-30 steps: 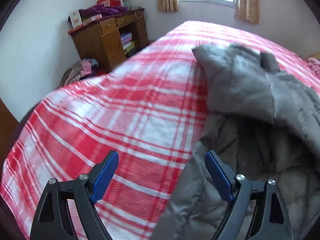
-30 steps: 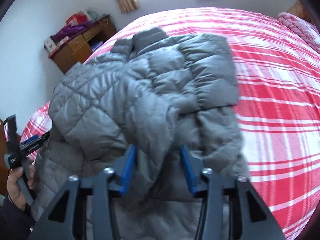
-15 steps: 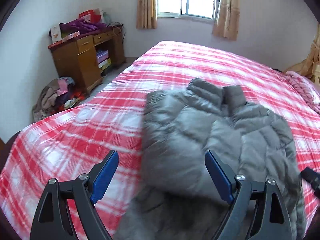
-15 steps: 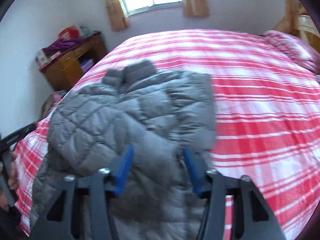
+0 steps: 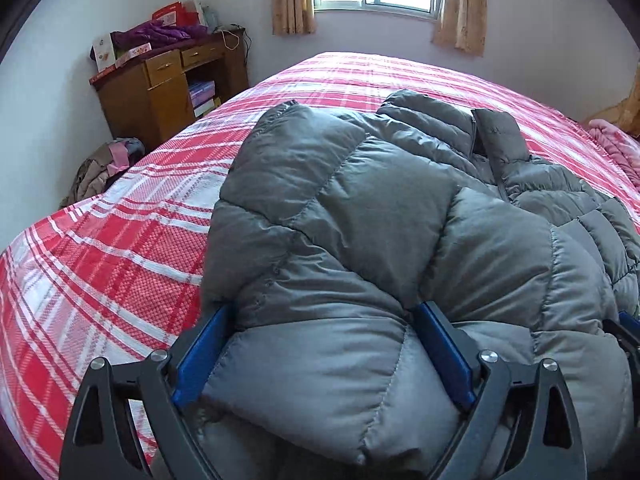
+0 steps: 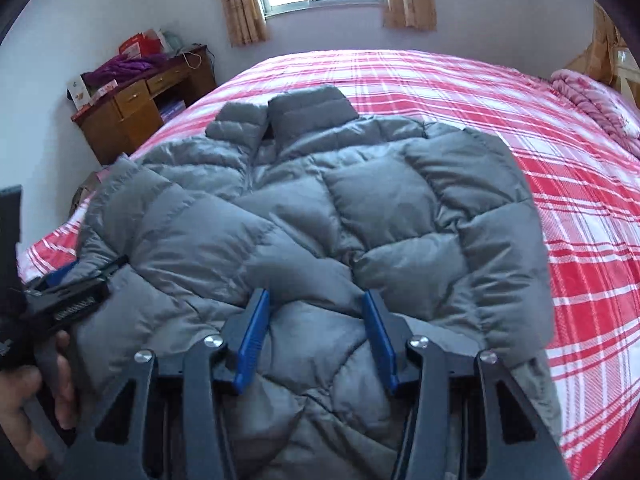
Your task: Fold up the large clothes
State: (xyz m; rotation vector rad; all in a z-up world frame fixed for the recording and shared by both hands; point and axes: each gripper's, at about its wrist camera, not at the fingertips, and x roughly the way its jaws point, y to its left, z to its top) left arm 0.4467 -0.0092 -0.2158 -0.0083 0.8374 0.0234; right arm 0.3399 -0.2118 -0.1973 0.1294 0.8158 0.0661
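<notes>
A grey puffer jacket (image 5: 380, 200) (image 6: 360, 200) lies on the red plaid bed (image 5: 120, 260) (image 6: 580, 220), collar toward the window and sleeves folded in over the body. My left gripper (image 5: 322, 312) straddles a thick fold at the jacket's near left edge. Its jaws are opening, and the puffy fabric fills the gap between them. In the right wrist view the left gripper (image 6: 76, 288) shows at the left, held by a hand (image 6: 24, 400). My right gripper (image 6: 315, 296) is shut on a bunch of the jacket near its hem, with creases running into the pads.
A wooden cabinet (image 5: 160, 92) (image 6: 128, 116) piled with purple cloth and boxes stands by the far left wall. Clothes (image 5: 104, 168) lie heaped on the floor beside it. A pink blanket (image 6: 592, 104) sits at the bed's far right. Bare bedspread lies left and right of the jacket.
My left gripper has swung from the bare bedspread onto the jacket's near edge. The jacket, bunched up before, now lies spread out flatter with its collar toward the window.
</notes>
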